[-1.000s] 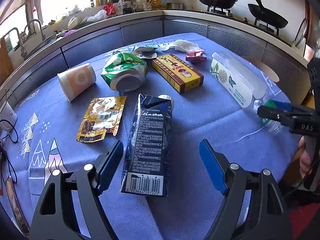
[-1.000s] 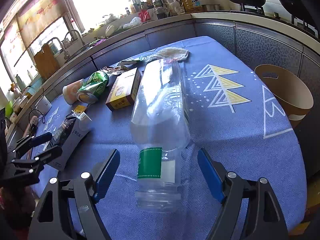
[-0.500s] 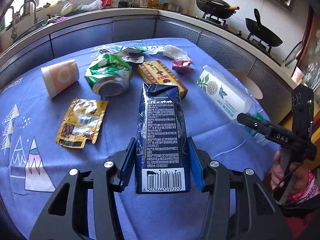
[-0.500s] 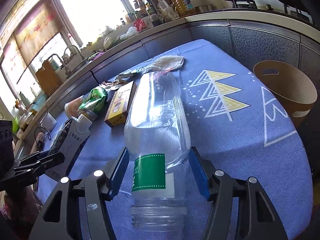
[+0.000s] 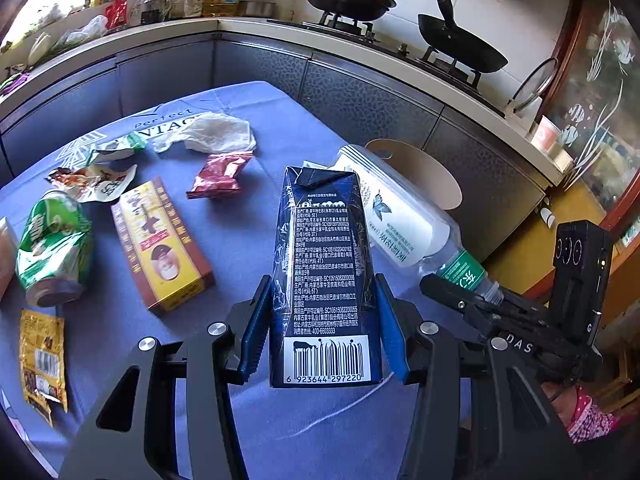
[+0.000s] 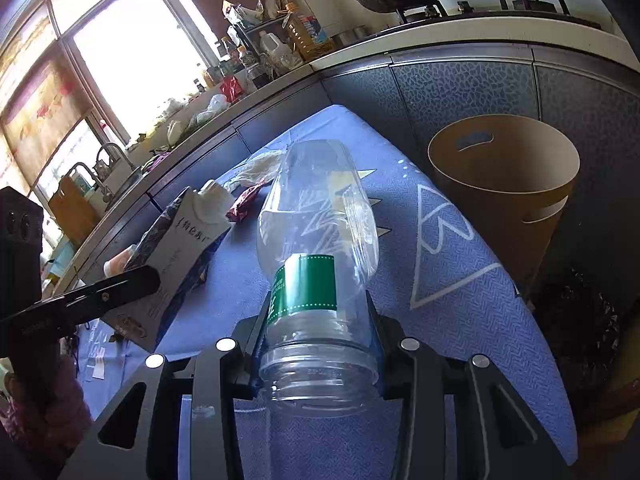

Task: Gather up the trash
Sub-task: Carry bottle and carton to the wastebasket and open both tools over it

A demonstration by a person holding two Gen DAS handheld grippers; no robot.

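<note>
My left gripper (image 5: 324,320) is shut on a dark blue milk carton (image 5: 324,264) and holds it above the blue tablecloth (image 5: 248,240). My right gripper (image 6: 318,340) is shut on a clear plastic bottle (image 6: 316,232) with a green label, gripped near its open neck and lifted off the table. The bottle also shows in the left wrist view (image 5: 404,220), and the carton in the right wrist view (image 6: 180,248). A brown paper bin (image 6: 508,184) stands beside the table's right edge.
On the table lie a crushed green can (image 5: 52,248), a yellow-red box (image 5: 160,244), a red wrapper (image 5: 220,174), a white plastic bag (image 5: 212,134), a yellow sachet (image 5: 42,364) and torn wrappers (image 5: 96,180). Kitchen counters with woks (image 5: 460,44) surround it.
Both grippers closed on their items, the left on the carton and the right on the bottle, and lifted them off the table, swinging toward the bin side.
</note>
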